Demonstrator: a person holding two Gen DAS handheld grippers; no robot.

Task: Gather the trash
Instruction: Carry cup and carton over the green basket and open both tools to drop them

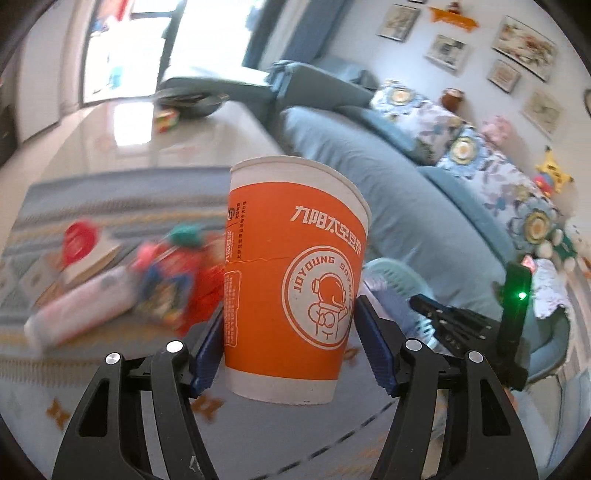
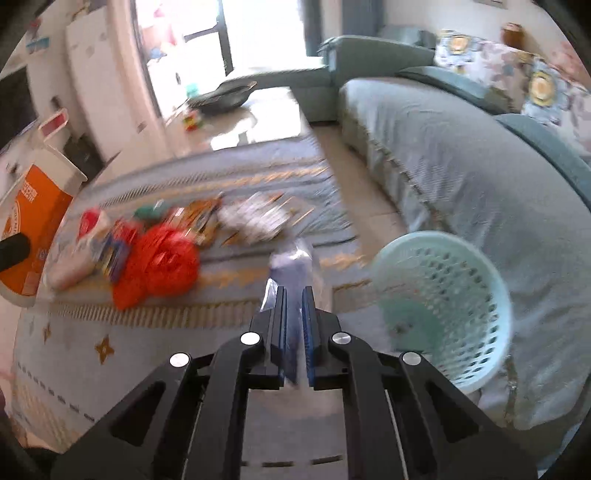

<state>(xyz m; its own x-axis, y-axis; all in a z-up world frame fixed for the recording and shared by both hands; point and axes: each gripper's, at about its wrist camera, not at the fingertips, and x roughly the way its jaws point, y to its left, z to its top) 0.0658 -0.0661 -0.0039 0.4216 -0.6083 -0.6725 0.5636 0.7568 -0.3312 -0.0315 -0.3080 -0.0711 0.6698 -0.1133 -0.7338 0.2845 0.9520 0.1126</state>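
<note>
Both grippers, left gripper (image 1: 290,345) & right gripper (image 2: 294,332), are showing black linkage arms w/ round silver pivot screws and ribbed blue pads on the jaws. In left wrist view, right gripper's (image 1: 480,325) black body is showing a green LED glowing.

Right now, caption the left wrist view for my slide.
Left tongs grip an orange paper cup above the littered rug.

You face a bright glass door (image 2: 221,33) flooding the glossy floor (image 1: 122,147) with light; a blue-grey sofa (image 2: 461,166) runs along your right, framed pictures (image 1: 524,48) above, patterned rug (image 2: 221,177) below.
</note>
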